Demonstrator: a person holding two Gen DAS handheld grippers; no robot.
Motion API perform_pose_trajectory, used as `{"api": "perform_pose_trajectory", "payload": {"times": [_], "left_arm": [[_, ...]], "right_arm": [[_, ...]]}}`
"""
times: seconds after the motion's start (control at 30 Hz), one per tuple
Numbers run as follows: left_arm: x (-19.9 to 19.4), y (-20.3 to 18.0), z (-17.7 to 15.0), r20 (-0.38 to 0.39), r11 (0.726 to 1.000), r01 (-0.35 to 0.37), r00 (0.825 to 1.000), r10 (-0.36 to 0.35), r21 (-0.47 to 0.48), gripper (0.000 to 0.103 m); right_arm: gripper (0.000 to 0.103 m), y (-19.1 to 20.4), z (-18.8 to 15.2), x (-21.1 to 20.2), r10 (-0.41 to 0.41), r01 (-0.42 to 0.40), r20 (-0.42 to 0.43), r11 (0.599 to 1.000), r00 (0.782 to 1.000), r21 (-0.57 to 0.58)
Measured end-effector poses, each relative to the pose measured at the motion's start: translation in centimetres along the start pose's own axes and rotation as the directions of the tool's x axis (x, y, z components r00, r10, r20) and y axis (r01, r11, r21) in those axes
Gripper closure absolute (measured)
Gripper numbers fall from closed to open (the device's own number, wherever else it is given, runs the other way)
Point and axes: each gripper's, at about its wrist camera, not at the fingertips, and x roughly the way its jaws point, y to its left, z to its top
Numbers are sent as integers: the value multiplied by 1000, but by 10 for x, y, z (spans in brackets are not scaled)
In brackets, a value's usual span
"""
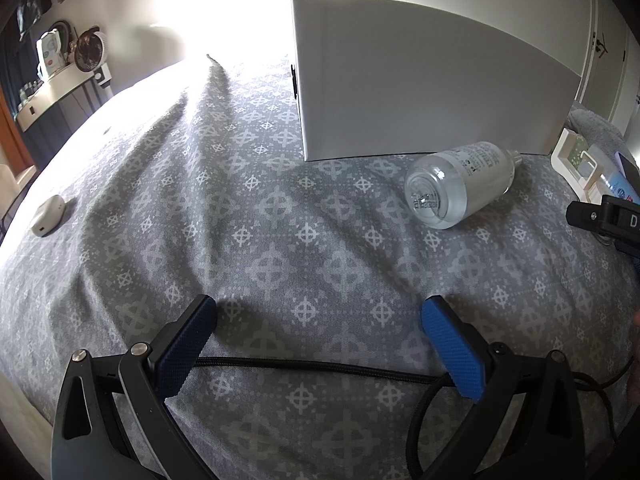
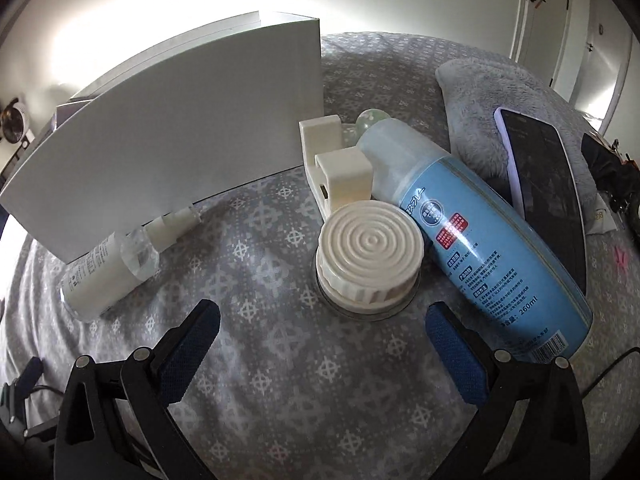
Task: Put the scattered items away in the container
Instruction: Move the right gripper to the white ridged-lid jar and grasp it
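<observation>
Clear bottle (image 2: 108, 268): I see it lying ahead-left of my right gripper (image 2: 324, 344), against the white box (image 2: 168, 152).
Ribbed jar (image 2: 370, 258): just ahead, centred.
Blue spray bottle (image 2: 480, 236): ahead-right, unboxed.
Grippers: both released, empty; left gripper (image 1: 320, 340) idle.

Grey medallion-patterned bedspread (image 1: 280, 220), white box (image 1: 420, 80), pale blue spray can (image 2: 492, 248).

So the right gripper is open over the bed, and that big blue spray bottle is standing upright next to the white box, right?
Not quite: the blue spray bottle is lying on its side, not standing, as the right wrist view shows. The right gripper is indeed open over the bed, and the bottle is near the white box.
</observation>
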Motion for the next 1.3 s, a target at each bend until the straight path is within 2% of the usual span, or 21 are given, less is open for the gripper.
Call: {"api": "perform_pose_trajectory", "payload": {"times": [0.2, 0.27, 0.3, 0.47, 0.5, 0.6, 0.63, 0.67, 0.83, 0.97, 1.3], "left_arm": [[0, 0, -1, 0, 1000, 0, 1000, 0, 0, 0], [0, 0, -1, 0, 1000, 0, 1000, 0, 1, 0], [-1, -1, -2, 1, 998, 34, 999, -34, 45, 0], [-1, -1, -3, 1, 998, 34, 999, -34, 46, 0], [-1, -1, -3, 1, 998, 34, 999, -34, 46, 0], [-1, -1, -4, 1, 998, 34, 999, -34, 46, 0], [-1, -1, -3, 1, 998, 34, 999, -34, 46, 0], [-1, -1, -4, 1, 998, 34, 999, -34, 46, 0], [-1, -2, -4, 1, 998, 34, 999, -34, 46, 0], [-1, -2, -4, 1, 998, 33, 999, -34, 46, 0], [-2, 0, -5, 2, 998, 33, 999, -33, 45, 0]], "right_arm": [[0, -3, 13, 8, -10, 10, -1, 1000, 1000, 26], [0, 0, 18, 11, -23, 23, 2, 1000, 1000, 10], [0, 3, 20, 13, -28, 28, 4, 1000, 1000, -3], [1, 13, 23, 18, -33, 34, 13, 998, 999, -56], [3, 14, 22, 17, -37, 38, 17, 997, 999, -64], [26, 12, 21, 11, -34, 37, 37, 996, 999, -79], [39, 11, 21, 10, -31, 34, 42, 996, 999, -84], [42, 11, 21, 8, -23, 26, 41, 996, 999, -89], [42, 11, 11, -5, 9, -4, 52, 995, 999, -95], [43, 18, 1, -29, 25, -9, 115, 990, 993, -138], [45, 42, 6, -101, 79, -6, 309, 973, 948, -231]]}}
